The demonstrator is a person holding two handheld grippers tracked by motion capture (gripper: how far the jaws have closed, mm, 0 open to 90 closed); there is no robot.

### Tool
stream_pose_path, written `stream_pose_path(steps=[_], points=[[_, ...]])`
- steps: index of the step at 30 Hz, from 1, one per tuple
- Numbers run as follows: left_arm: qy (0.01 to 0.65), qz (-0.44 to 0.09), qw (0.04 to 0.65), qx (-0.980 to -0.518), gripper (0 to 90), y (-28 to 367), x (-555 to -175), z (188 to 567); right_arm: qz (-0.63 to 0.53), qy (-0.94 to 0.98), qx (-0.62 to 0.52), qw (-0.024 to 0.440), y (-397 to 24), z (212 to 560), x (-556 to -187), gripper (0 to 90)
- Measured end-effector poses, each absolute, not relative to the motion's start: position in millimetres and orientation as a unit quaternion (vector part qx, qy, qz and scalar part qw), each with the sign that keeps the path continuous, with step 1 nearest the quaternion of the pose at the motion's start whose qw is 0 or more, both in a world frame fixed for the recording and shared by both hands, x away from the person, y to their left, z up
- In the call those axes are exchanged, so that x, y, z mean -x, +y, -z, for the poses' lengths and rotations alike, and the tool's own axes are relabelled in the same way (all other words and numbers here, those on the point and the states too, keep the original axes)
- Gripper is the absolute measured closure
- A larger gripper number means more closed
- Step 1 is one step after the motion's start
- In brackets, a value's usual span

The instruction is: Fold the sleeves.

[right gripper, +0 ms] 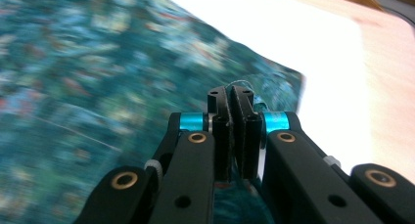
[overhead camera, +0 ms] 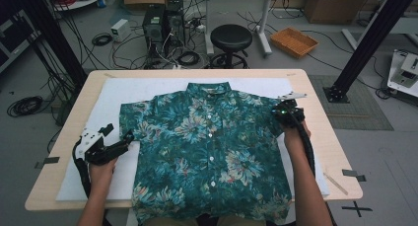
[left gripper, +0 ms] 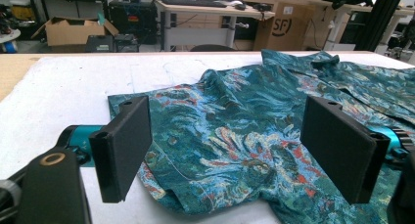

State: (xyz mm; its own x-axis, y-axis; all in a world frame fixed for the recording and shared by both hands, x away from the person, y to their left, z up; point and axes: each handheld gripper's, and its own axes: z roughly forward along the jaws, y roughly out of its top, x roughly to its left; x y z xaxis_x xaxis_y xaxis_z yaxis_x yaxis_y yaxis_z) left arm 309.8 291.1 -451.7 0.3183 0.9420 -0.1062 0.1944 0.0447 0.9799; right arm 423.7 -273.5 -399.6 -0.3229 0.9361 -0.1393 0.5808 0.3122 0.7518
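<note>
Cardboard box behind floral shirt reads "SF"

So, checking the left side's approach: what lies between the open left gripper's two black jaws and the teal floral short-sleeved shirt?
Nothing separates them. In the left gripper view the left gripper has its jaws wide apart, with the teal floral shirt sleeve already lying between them on the white mat.

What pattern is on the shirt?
The shirt has a teal and blue floral print with reddish touches, clearest in the left gripper view.
</note>
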Motion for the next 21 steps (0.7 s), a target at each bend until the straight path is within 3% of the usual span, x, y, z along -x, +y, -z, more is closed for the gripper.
stream_pose_path(steps=[5,8,9,11,15,17,21], points=[[0.471,-0.340,0.546,-0.603,19.6,291.6,-309.7,451.7,-0.317,0.781,-0.463,0.274,-241.9,398.8,-426.8,82.9],[0.472,-0.338,0.548,-0.603,19.6,292.1,-309.8,451.7,-0.364,0.797,-0.426,0.227,-224.5,399.0,-427.3,75.1],[0.473,-0.338,0.549,-0.601,19.6,291.9,-310.0,451.8,-0.375,0.787,-0.429,0.237,-223.3,396.4,-426.7,71.0],[0.472,-0.337,0.549,-0.602,19.6,292.1,-309.7,451.8,-0.377,0.781,-0.436,0.240,-225.1,395.5,-427.1,69.5],[0.471,-0.336,0.548,-0.604,19.6,292.2,-309.6,451.7,-0.338,0.744,-0.503,0.281,-245.7,398.0,-430.2,56.3],[0.471,-0.336,0.548,-0.604,19.6,292.1,-309.6,451.7,-0.332,0.725,-0.538,0.272,-256.2,404.4,-434.0,51.1],[0.471,-0.334,0.549,-0.605,19.6,291.7,-309.6,451.7,-0.324,0.712,-0.572,0.247,-265.0,417.5,-442.7,51.6]])
